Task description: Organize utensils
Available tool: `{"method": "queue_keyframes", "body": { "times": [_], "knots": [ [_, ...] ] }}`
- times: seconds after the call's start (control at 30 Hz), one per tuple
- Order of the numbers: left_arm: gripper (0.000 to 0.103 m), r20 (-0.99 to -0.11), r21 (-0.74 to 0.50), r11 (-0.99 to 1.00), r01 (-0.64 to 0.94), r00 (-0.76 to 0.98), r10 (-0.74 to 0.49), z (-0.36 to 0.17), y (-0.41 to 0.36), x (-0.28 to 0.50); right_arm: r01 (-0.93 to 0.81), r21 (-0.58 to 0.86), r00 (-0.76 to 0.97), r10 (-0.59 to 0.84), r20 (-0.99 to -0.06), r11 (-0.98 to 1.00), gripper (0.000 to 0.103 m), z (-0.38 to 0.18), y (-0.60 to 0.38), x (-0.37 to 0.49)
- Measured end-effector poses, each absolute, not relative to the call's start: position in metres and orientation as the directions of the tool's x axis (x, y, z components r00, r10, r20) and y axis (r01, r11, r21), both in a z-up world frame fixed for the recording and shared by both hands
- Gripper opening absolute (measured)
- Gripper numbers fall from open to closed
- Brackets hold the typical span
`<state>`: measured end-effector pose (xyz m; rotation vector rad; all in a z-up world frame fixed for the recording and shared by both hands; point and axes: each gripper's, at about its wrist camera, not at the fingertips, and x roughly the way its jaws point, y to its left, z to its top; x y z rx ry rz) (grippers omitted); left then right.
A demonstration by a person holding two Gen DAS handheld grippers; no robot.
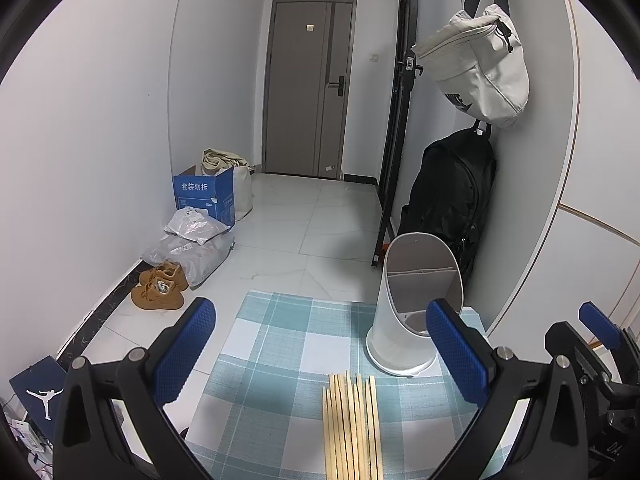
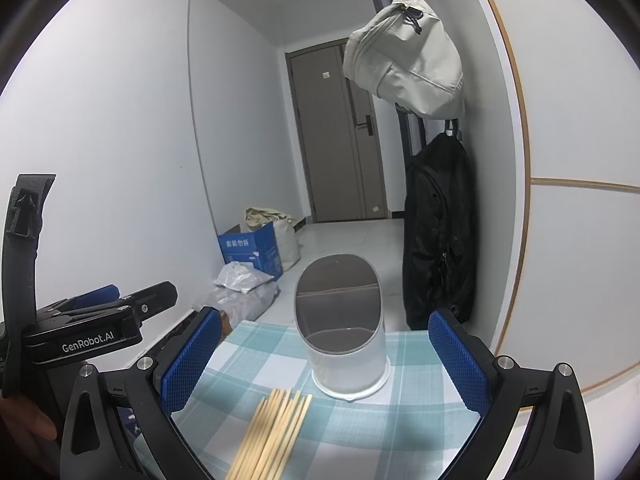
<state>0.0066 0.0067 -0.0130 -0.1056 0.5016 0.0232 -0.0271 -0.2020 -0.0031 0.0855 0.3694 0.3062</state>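
Upright at twelve o'clock on the checked cloth point(image 2: 400, 412) stands the white utensil holder point(image 2: 344, 344); its divided compartments look bare inside. Bundled chopsticks point(image 2: 272, 432) lie flat at six o'clock, just short of its base. Both the left gripper point(image 1: 320, 356) and right gripper point(image 2: 326, 364) hover with fingers spread wide, gripping nothing.
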Motion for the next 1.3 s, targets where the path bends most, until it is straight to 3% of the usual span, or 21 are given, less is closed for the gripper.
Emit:
{"method": "queue_keyframes", "body": {
  "times": [0.73,1.03,1.3],
  "knots": [
    [0.102,-0.513,-0.097,0.994,-0.045,0.858,-0.011,-0.023,0.009,0.016,-0.273,0.146,0.88,0.308,-0.362,0.951,0.103,-0.015,-0.2,-0.021],
    [0.102,-0.608,-0.118,0.993,-0.031,0.793,-0.047,-0.049,0.015,0.033,-0.283,0.149,0.848,0.32,-0.422,0.947,0.103,-0.034,-0.195,-0.007],
    [0.102,-0.764,-0.132,0.991,-0.024,0.64,-0.086,-0.093,0.024,0.054,-0.303,0.195,0.779,0.361,-0.512,0.933,0.103,-0.068,-0.194,0.017]
  ]
}}
